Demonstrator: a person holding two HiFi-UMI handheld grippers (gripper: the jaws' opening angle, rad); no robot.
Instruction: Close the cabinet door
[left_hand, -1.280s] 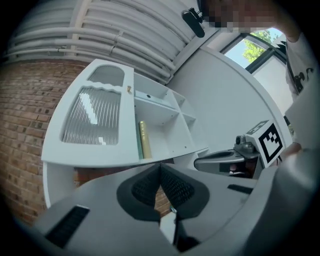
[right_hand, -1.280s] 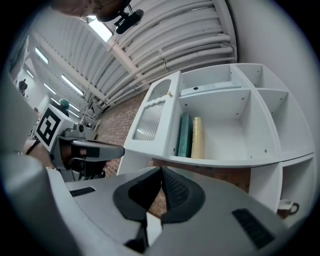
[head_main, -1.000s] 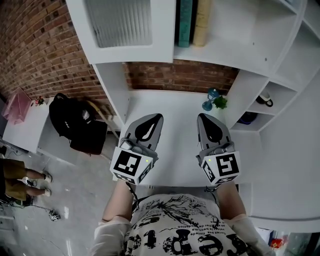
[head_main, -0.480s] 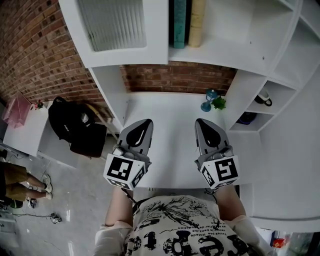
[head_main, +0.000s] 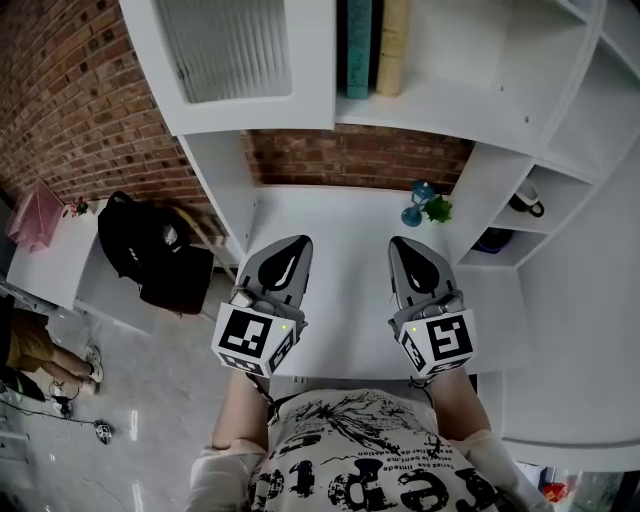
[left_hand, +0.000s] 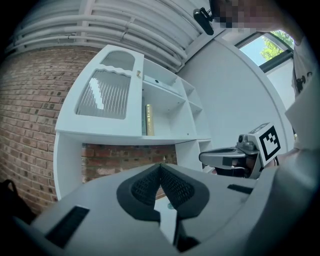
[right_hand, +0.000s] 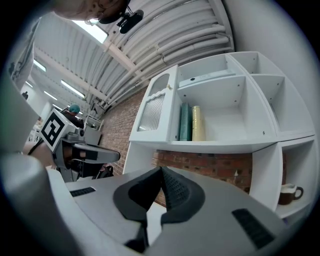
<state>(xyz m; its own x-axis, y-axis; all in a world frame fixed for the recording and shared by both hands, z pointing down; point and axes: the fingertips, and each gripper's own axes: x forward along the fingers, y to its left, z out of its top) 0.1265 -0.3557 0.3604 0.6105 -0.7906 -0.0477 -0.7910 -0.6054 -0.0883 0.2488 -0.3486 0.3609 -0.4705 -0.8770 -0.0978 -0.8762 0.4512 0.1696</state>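
Observation:
The white cabinet door (head_main: 235, 60) with a ribbed glass pane stands swung open at the upper left of the shelf unit; it also shows in the left gripper view (left_hand: 107, 92) and the right gripper view (right_hand: 155, 112). Beside it, books (head_main: 375, 45) stand in the open compartment. My left gripper (head_main: 298, 243) hovers over the white desk (head_main: 345, 215), below the door and well apart from it, jaws shut with nothing between them (left_hand: 160, 166). My right gripper (head_main: 405, 245) hangs level beside it, also shut and empty (right_hand: 161, 170).
A small plant and a blue ornament (head_main: 425, 205) stand at the desk's back right. A mug (head_main: 525, 200) sits in a right-hand shelf cubby. A black backpack (head_main: 150, 250) rests on a chair left of the desk. A person's legs (head_main: 30, 350) show at far left.
My left gripper has drawn back a little toward the person and to the left. The right gripper has kept still. The door has not moved.

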